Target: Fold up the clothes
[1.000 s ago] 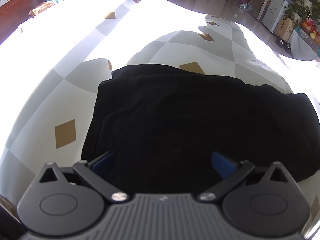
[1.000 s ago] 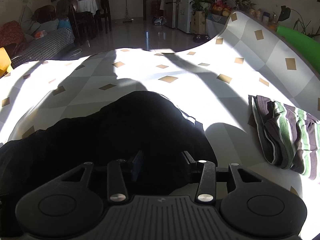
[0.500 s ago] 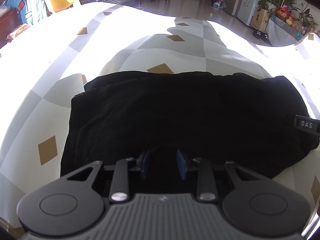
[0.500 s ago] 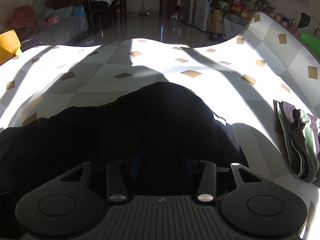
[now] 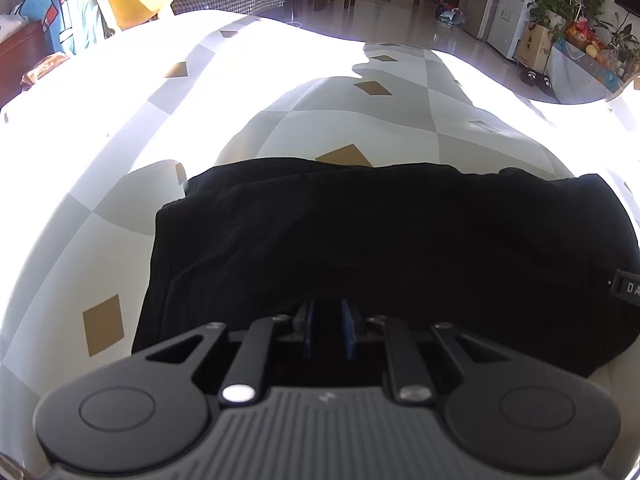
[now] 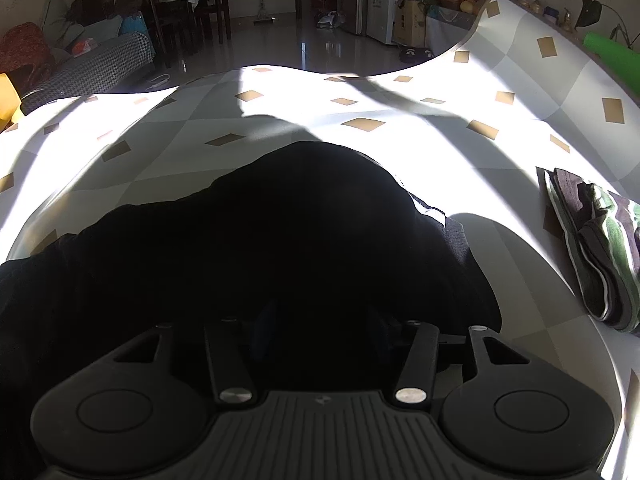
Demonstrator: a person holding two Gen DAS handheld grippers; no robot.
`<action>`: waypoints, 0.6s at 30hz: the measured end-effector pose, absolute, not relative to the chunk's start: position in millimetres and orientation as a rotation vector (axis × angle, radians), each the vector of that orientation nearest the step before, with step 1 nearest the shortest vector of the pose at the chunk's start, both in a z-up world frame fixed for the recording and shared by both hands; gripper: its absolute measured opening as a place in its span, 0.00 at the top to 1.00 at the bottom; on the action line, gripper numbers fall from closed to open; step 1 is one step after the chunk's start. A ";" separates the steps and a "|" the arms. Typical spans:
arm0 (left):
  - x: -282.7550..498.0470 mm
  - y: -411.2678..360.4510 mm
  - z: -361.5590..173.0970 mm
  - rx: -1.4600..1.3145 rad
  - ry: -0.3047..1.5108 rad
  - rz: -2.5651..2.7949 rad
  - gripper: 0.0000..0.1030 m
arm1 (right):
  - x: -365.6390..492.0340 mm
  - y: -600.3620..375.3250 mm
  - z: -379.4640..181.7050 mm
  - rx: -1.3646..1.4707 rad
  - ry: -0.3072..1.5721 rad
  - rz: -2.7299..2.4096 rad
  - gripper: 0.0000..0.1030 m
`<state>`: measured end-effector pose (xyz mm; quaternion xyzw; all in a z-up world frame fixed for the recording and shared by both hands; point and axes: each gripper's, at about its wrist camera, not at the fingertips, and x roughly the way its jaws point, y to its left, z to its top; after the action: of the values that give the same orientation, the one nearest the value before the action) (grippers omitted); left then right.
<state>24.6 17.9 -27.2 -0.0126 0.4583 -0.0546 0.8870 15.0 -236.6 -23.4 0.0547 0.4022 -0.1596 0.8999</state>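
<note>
My left gripper (image 5: 328,330) is clenched on the near hem of the black garment (image 5: 380,248), which lies mid-table on the checked cloth (image 5: 120,208). My right gripper (image 6: 320,328) is opening over the same hem, its pads lost in shadow. I'd seat both grips evenly, then lift together toward the far edge, clear of the striped pile (image 6: 600,248)
</note>
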 end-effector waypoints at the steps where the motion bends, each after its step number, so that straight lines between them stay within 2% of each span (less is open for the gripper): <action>1: 27.1 19.1 -27.3 -0.028 0.953 -0.110 0.90 | 13.6 -235.3 -23.7 0.105 0.835 -0.334 0.53; 8: 41.6 23.9 -27.4 -0.034 0.956 -0.100 0.95 | 7.2 -232.4 -25.1 0.089 0.849 -0.348 0.53; 18: 42.5 21.5 -25.8 -0.011 0.949 -0.113 0.93 | -1.2 -228.2 -24.3 0.071 0.853 -0.343 0.53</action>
<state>42.5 21.5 -25.8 -0.0053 0.4568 -0.0545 0.8879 -1.2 -228.2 -24.3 0.0344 0.4114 -0.1653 0.8957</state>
